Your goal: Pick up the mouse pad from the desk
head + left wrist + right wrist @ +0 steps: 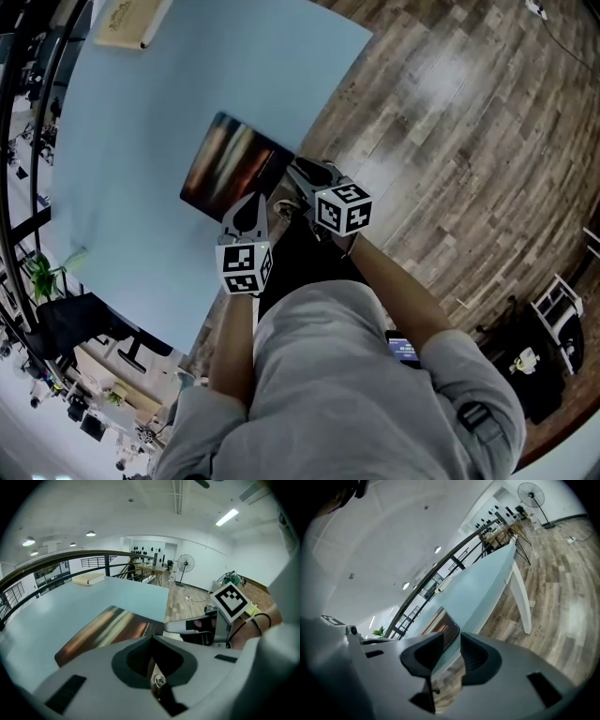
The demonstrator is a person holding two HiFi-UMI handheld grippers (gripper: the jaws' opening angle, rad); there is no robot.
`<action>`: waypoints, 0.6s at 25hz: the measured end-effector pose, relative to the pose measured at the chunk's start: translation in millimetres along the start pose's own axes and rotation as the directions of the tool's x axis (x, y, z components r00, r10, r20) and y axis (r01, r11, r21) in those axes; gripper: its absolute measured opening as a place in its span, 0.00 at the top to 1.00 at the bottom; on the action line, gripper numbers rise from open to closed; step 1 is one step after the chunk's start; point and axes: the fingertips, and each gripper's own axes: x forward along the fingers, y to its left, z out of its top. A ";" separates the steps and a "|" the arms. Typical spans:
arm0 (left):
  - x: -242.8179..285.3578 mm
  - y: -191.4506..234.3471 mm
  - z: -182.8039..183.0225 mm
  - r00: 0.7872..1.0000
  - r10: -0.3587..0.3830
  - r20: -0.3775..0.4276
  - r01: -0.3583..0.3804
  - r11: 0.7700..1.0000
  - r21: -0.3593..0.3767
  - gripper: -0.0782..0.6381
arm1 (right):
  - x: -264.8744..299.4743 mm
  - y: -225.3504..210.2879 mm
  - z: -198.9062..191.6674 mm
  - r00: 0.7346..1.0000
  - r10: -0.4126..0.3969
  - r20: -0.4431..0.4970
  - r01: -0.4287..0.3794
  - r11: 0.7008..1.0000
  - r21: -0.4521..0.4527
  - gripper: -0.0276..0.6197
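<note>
A pale blue desk (141,141) fills the head view's 10 o'clock half, with a railing (70,556) at 9 o'clock and plank floor (450,112) open from 12 to 4. The pad (230,169) lies flat at the desk's 4 o'clock rim, with open desktop beyond it toward 10. At the pad's 5 o'clock the left gripper (251,204) has its jaws clenched on nothing; at the pad's 3 o'clock corner the right gripper (305,173) has its jaws released and empty.

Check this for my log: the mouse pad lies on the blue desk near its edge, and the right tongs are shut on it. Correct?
No: the right gripper view shows the right tongs open, not gripping the mouse pad, which lies near the edge of the blue desk.
</note>
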 end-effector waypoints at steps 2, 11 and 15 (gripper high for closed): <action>-0.7 -0.4 -0.9 1.000 0.002 0.001 -0.002 1.000 -0.001 0.87 | 2.0 -1.3 0.6 1.000 -0.007 0.006 0.007 0.999 0.046 0.76; -3.8 -1.2 -0.3 1.000 0.012 0.008 -0.012 1.000 -0.010 0.87 | 10.5 -8.2 -2.5 0.998 -0.063 -0.020 0.065 0.989 0.132 0.77; -7.3 3.7 -2.7 1.000 0.020 0.011 -0.020 0.999 -0.025 0.87 | 11.3 -5.5 -3.3 0.996 -0.081 -0.032 0.084 0.991 0.101 0.80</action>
